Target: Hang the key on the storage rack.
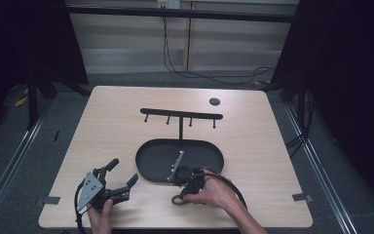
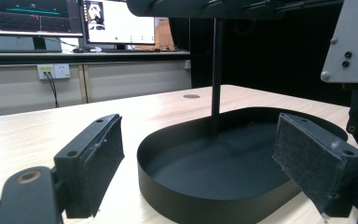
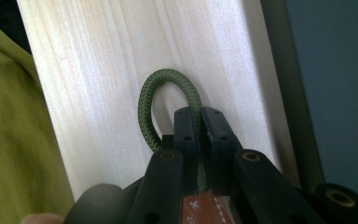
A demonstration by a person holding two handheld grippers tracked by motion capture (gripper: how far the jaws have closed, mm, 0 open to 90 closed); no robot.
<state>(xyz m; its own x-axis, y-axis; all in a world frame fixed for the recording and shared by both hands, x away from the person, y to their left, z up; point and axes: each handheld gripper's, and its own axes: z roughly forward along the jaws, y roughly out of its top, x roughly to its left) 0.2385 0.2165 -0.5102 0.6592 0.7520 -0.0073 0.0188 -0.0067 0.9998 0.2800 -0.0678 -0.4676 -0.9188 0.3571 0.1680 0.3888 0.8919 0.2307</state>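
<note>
**Green cord loop pinched at the near edge of a pale wood table**

Pale wood tabletop (image 1: 253, 146) fills the scene, with dark floor and black curtains around it. At its near edge, toward the person's right, lies the likely object of the work: a green braided cord loop (image 3: 156, 100). The right gripper (image 3: 199, 123) has its jaws clenched on one side of that loop, so the rest of the ring stands clear ahead of the jaw tips. A brown stitched tab sits between the jaw bases; it looks attached to the loop, though I cannot tell for certain. In the high view the right hand (image 1: 214, 192) rests low on the table with the loop (image 1: 177, 200) just left of it, a grip that probably keeps the ring open for hooking.

Just beyond the hand sits a black oval tray (image 1: 148, 163), a thin post rising from its far side to a crossbar with four pegs (image 1: 181, 115). That rack seems the natural place to hang a loop.

Left of the tray, the left gripper (image 1: 123, 174) rests on the table with jaws spread wide and empty, facing the tray (image 2: 168, 198), apparently waiting.
</note>
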